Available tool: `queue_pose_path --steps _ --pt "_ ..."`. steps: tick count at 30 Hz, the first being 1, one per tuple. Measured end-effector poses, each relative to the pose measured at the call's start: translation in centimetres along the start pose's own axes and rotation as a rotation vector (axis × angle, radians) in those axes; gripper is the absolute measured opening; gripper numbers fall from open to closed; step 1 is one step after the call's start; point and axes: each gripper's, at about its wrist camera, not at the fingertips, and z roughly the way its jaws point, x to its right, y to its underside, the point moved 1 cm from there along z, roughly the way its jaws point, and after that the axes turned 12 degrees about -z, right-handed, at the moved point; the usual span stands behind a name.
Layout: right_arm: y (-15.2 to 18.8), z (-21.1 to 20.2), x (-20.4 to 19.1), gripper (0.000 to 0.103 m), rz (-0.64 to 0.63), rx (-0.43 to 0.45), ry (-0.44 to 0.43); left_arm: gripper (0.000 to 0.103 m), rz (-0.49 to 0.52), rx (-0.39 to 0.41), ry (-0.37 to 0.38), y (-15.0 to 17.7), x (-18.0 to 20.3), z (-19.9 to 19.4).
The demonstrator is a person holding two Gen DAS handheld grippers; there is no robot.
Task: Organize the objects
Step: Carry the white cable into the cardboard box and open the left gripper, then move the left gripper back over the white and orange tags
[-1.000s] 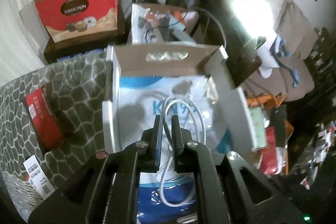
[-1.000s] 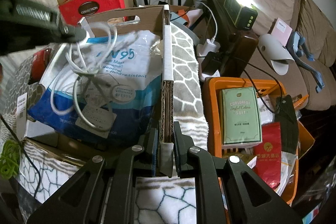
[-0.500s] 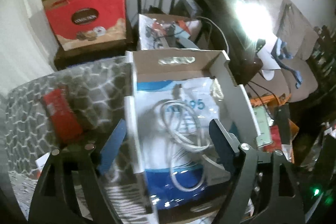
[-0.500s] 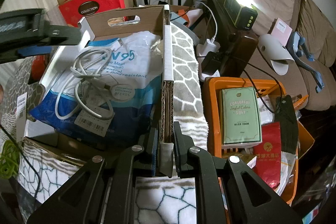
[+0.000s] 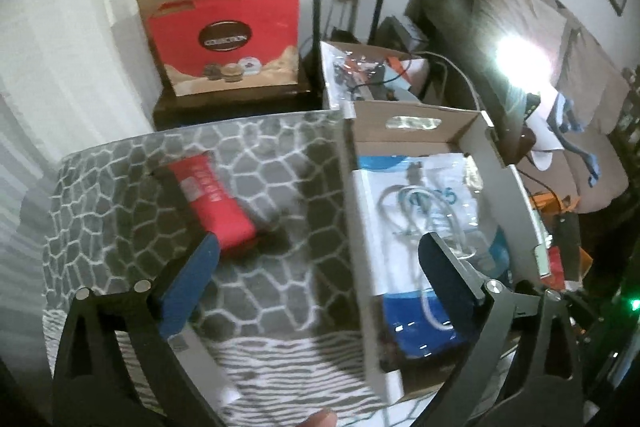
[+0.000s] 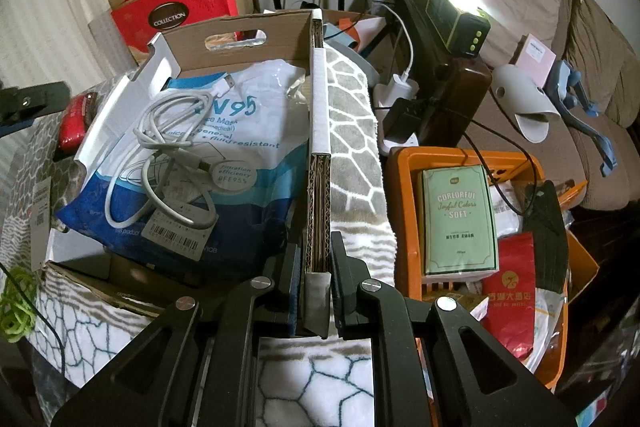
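A cardboard box (image 6: 176, 49) holds a blue-and-white N95 mask bag (image 6: 248, 131) with a coiled white cable (image 6: 168, 143) lying on top; both also show in the left wrist view, box (image 5: 416, 143) and cable (image 5: 424, 219). My right gripper (image 6: 318, 259) is shut on the box's right wall (image 6: 318, 163). My left gripper (image 5: 320, 259) is open and empty, above the grey patterned blanket (image 5: 120, 195) left of the box. A red packet (image 5: 216, 203) lies on the blanket just beyond the left fingertip (image 5: 200, 267).
An orange basket (image 6: 404, 163) with a green tissue pack (image 6: 460, 219) and red packets stands right of the box. Red gift boxes (image 5: 228, 39) are stacked behind. A lit lamp (image 6: 460, 23), a couch (image 6: 520, 7) and a slipper (image 6: 524, 107) lie at right.
My left gripper let go of the white cable, which now lies on the mask bag in the box, opened wide and swung left over the blanket. The right gripper has not moved.
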Motion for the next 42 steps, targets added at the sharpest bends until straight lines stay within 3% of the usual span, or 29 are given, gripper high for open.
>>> queue_pose_path --steps 7,18,24,42 --pt "0.0 0.0 -0.2 0.012 0.001 0.000 0.001 0.103 -0.016 0.004 -0.010 -0.2 -3.6 -0.9" --pt "0.0 0.0 -0.2 0.012 -0.001 0.000 0.001 0.103 -0.122 -0.015 -0.033 -0.9 -11.3 -1.3" --pt "0.0 0.0 -0.1 0.012 0.001 0.000 0.001 0.103 -0.167 -0.074 -0.029 0.1 -14.8 -1.2" --pt "0.0 0.0 -0.2 0.012 0.000 0.000 0.002 0.102 -0.211 -0.216 -0.028 5.5 -16.7 1.8"
